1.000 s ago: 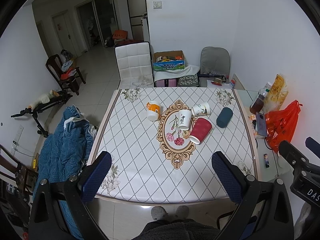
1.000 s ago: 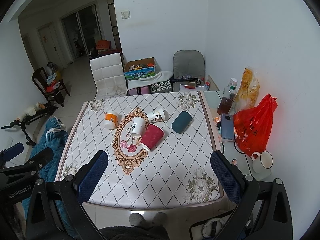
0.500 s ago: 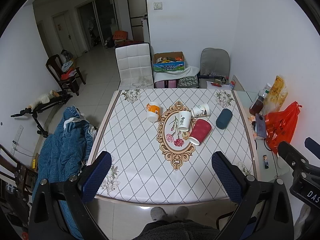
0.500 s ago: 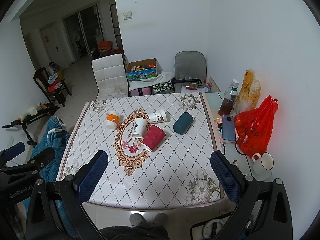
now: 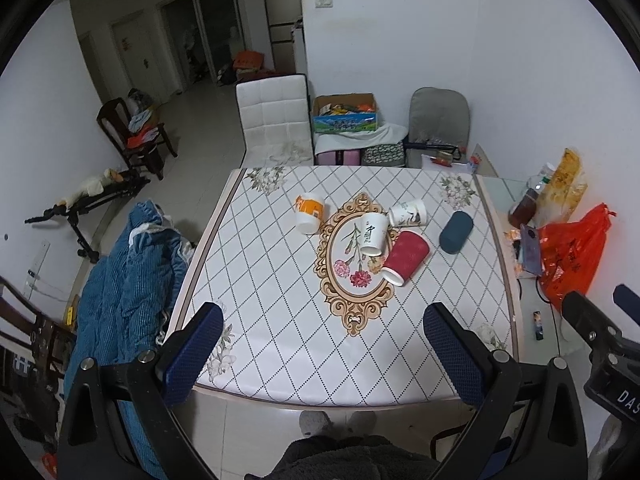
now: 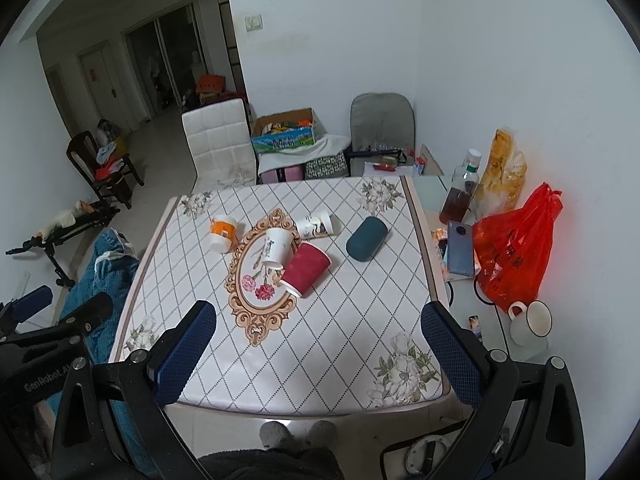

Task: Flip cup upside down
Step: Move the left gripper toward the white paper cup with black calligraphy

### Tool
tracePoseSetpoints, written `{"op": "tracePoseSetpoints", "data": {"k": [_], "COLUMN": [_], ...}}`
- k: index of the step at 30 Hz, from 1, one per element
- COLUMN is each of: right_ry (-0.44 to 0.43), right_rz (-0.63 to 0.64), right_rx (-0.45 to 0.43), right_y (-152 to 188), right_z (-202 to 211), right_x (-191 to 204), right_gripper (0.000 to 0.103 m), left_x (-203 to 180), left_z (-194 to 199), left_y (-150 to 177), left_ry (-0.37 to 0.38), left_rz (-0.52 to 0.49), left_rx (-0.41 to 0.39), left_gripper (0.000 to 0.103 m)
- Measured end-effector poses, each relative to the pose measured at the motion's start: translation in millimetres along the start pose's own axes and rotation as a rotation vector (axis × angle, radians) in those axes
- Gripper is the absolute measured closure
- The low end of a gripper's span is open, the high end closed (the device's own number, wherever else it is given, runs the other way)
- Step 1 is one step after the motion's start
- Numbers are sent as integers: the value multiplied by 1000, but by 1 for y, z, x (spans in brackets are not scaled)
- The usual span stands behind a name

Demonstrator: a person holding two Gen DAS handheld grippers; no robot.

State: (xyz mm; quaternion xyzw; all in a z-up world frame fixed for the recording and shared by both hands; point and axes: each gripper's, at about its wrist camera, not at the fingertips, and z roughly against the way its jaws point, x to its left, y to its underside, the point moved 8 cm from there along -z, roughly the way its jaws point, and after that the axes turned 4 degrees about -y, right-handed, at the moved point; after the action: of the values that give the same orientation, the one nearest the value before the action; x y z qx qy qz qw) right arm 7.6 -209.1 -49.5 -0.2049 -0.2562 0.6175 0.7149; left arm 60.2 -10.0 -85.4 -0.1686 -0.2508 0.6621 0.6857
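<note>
Cups (image 5: 405,255) lying far off on surface (image 5: 280,320), none flipped yet.
Barely changed from before; both hand-held grippers (image 5: 323,354) (image 6: 319,350) wide apart, holding nothing.

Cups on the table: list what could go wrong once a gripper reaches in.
1. The red cup lies on its side against the white cup; gripping one may knock the other.
2. The dark green cup also lies on its side and could roll toward the table edge if nudged.
3. Both grippers, left and right, are open and far off, so aim may drift.
</note>
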Motion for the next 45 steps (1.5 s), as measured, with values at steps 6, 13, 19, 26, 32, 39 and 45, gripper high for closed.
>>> {"op": "tracePoseSetpoints", "data": {"k": [6, 13, 19, 26, 32, 39, 45], "right_ry": [9, 25, 27, 47, 96, 141, 172], "right_rz": [-3, -3, -20, -65, -79, -58, -76], "right_rx": [80, 211, 302, 441, 540, 642, 690], "right_y": [14, 47, 78, 112, 130, 139, 139], "right_z": [-47, -120, -181, -249, -306, -365, -396], "right_x": [-15, -34, -42, -42, -43, -41, -46], "right_gripper": [0, 0, 0, 0, 0, 0, 0], "left_x": [-3, -1, -8, -20, -38, -75, -108], "left_z": [-37, -88, -145, -228, -309, -387, -430], "left_y": [9, 14, 6, -18, -44, -67, -73], "left_ry": [-52, -85, -101, -79, -31, 67, 107], "left_rz": [7, 4, -46, -102, -149, -197, -286], "left_rx": [42, 120, 194, 310, 425, 526, 549], "left_gripper": [0, 0, 0, 0, 0, 10, 11]}}
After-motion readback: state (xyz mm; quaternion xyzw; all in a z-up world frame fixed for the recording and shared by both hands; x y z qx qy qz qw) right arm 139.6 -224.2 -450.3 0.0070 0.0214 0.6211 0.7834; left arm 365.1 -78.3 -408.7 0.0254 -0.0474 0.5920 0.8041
